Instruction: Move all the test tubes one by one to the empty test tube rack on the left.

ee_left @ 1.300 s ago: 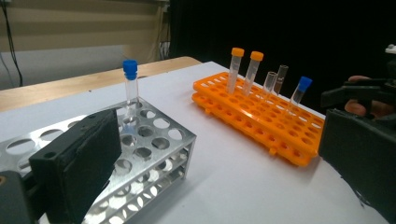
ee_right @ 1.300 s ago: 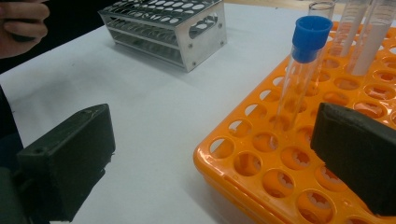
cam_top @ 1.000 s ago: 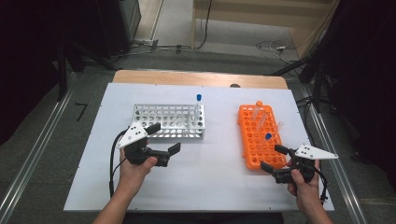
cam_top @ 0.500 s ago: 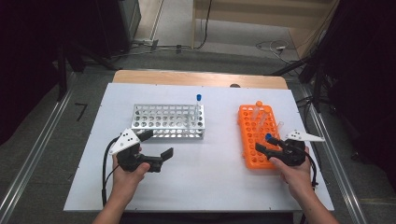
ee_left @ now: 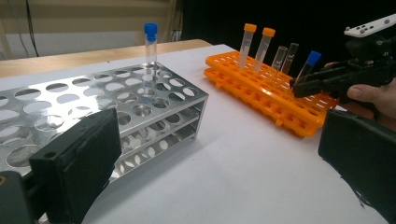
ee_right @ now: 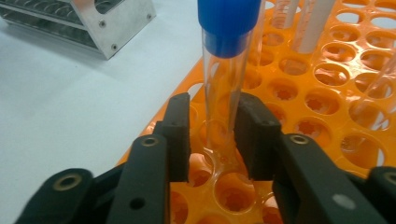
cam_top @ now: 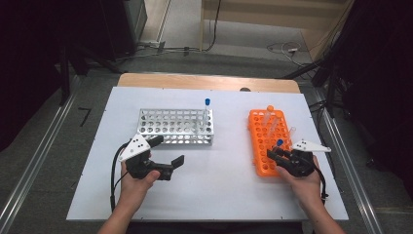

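Left gripper [cam_top: 168, 157]: jaws apart, nothing between them, resting low near the desk's front-left area, just in front of the metal rack [cam_top: 176, 127].
Metal rack: middle of the desk, one blue-capped tube [cam_top: 206, 113] standing at its back-right corner.
Orange rack [cam_top: 264, 142]: near the desk's right edge.
Blue-capped tube in hand [ee_right: 227, 74]: upright in a hole at the orange rack's front.
Right gripper [ee_right: 212, 135]: jaws have just been closing and now clamp the tube's lower part.
Advice: lift straight up, keeping the tube vertical until it clears the hole.
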Demonstrator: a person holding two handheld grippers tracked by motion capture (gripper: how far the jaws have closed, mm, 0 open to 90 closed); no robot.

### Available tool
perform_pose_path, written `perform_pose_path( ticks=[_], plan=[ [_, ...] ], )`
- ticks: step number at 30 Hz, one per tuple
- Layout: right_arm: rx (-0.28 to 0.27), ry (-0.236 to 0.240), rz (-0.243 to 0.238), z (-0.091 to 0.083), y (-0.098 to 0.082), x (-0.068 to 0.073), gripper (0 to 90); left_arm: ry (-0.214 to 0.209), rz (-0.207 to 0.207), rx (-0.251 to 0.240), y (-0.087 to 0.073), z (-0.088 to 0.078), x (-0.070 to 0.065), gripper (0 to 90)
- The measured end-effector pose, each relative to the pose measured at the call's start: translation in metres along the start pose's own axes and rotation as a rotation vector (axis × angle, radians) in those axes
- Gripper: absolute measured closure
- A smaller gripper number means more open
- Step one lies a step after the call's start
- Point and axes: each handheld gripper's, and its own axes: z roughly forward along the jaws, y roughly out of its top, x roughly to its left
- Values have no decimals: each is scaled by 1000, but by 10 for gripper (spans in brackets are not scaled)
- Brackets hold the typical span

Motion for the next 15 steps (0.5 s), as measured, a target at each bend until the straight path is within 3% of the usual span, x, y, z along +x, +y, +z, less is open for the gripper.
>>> perform_pose_path(
  ticks=[8,15],
  plan=[
    [-7,-3,9,0,0,-3,749,-8,-3,11,-2,5,-1,0],
    [-65,8,3,-8,5,-2,750,-4,8,13,-2,4,-3,0]
  ],
)
